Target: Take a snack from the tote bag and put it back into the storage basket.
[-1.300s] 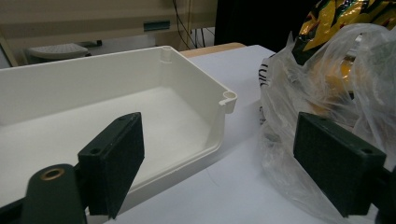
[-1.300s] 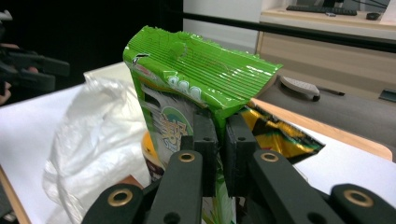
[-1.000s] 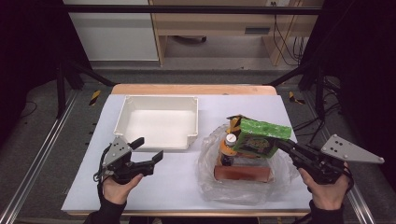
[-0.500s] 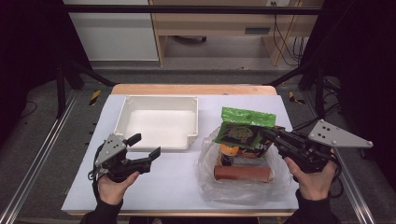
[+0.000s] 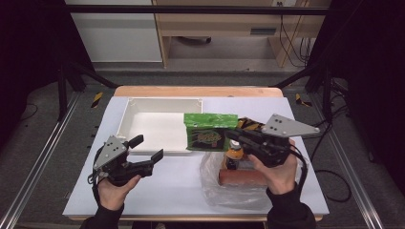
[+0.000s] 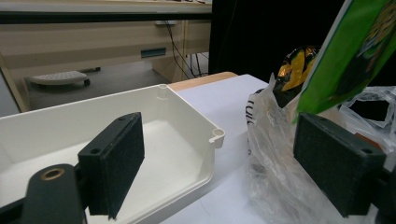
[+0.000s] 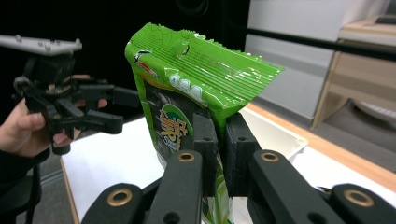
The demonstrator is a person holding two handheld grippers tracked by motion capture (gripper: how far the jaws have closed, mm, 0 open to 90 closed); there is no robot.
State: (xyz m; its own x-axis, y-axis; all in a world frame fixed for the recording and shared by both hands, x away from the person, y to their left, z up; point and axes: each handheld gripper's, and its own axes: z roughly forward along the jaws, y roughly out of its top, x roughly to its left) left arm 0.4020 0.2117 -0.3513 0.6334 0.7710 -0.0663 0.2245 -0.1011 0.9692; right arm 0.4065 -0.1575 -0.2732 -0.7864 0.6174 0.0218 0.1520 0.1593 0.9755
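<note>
Gripping the green snack pouch [image 5: 210, 131] by a thin strip near its right edge, the right tongs [image 5: 234, 136] are pinched nearly shut on the film, w/ most of the pouch hanging out to the side toward the white tray [image 5: 157, 102]. That's the main risk imo: the foil is slick and the hold sits off-centre, so a quick swing could let the pouch twist in the pads, slide out, and drop short of the tray or back onto the clear plastic bag [image 5: 210, 183].

Second risk: the pouch's lower edge passes close over the tray's near rim and could catch there if carried too low. Third: the bag below holds a bottle [image 5: 233, 156] and a reddish sausage-like pack [image 5: 243, 177]; a low pass might drag the loose plastic along.

Left tongs [image 5: 148, 149] stand wide apart, holding nothing, hovering over the bench [image 5: 181, 191] just in front of the tray, well clear of the pouch.

Pouch position: upright, in the air, above the tray's near-right corner and the bag's far edge. From the right gripper view the pouch [image 7: 187, 98] rises up and left from between the pads; its crimped top sits above the tongs.
</note>
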